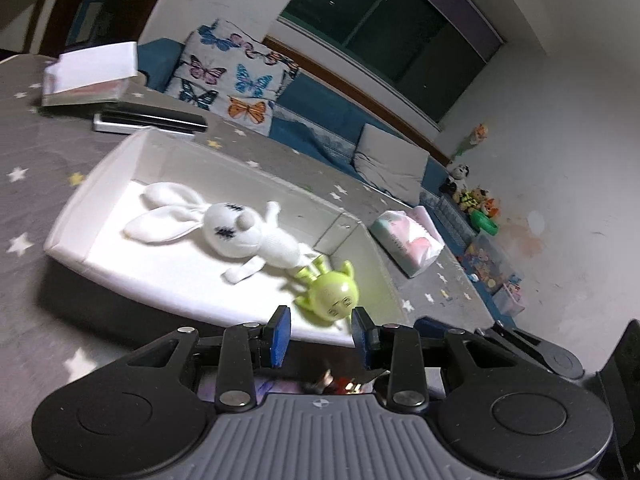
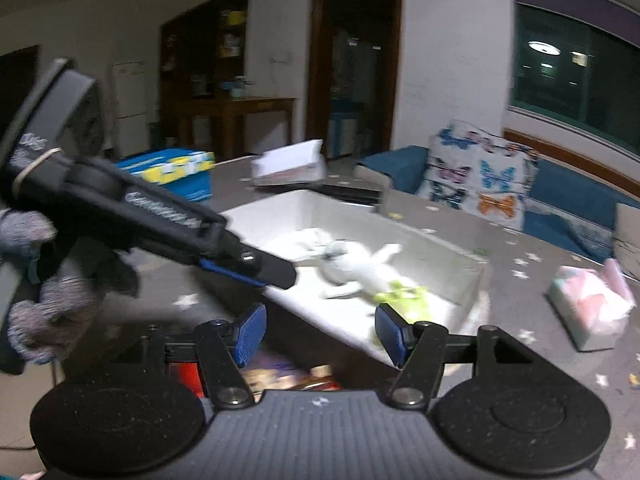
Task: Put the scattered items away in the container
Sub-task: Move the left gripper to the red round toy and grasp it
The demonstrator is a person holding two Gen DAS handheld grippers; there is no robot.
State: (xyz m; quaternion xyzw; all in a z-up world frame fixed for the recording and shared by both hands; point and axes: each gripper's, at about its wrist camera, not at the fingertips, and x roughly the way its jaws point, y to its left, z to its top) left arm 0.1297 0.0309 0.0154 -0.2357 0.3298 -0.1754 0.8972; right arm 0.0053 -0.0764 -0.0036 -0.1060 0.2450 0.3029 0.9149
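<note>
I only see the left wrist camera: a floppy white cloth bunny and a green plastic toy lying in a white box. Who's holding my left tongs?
Observer: The right wrist view shows a hand in a fuzzy grey glove gripping the black handle of the left tongs.
Operator: Are my other tongs holding something?
Observer: No. The right tongs are open, with nothing between their blue pads.
Operator: Is there stuff behind the box I can't see?
Observer: Yes. A blue and yellow cardboard box sits beyond the white rectangular container, towards the far left.
</note>
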